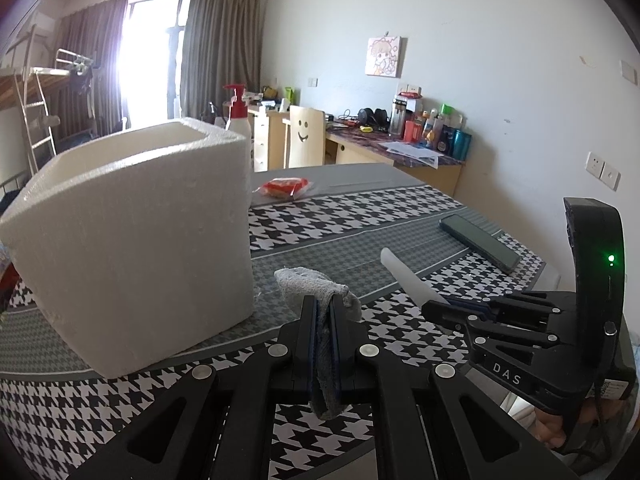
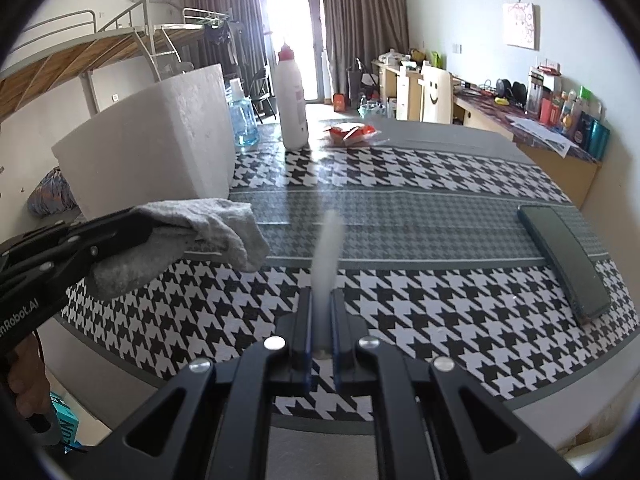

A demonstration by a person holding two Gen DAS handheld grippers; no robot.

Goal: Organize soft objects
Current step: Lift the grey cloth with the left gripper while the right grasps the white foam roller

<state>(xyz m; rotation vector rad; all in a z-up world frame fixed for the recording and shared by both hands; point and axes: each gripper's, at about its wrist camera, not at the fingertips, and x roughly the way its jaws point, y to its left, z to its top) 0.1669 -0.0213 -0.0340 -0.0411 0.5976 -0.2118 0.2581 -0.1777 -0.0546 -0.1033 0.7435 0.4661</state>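
Grey sock (image 1: 320, 292) sits clamped between the fingers of the left claw (image 1: 325, 308), its bunched end poking out past the fingertips and its other end hanging down behind them; in the right wrist view the same sock (image 2: 200, 232) droops from that claw above the checked desk (image 2: 420, 292), clear of the cloth. Right claw (image 2: 321, 300) is closed on a thin white strip (image 2: 328, 248), soft-looking and blurred, which stands up out of the fingertips; from the left wrist view this strip (image 1: 404, 276) juts forward and to the left from the right claw (image 1: 436, 304). Both claws are near one another, side by side, the left one just beside the white foam box (image 1: 132, 240); the box stands open-topped on the desk at the left, touching neither claw. Dark phone (image 2: 564, 260) lies flat to the right of the right claw, well apart from it; a red packet (image 1: 284, 188) lies farther back, beyond the box; a white pump bottle (image 2: 292, 96) stands upright behind the box.
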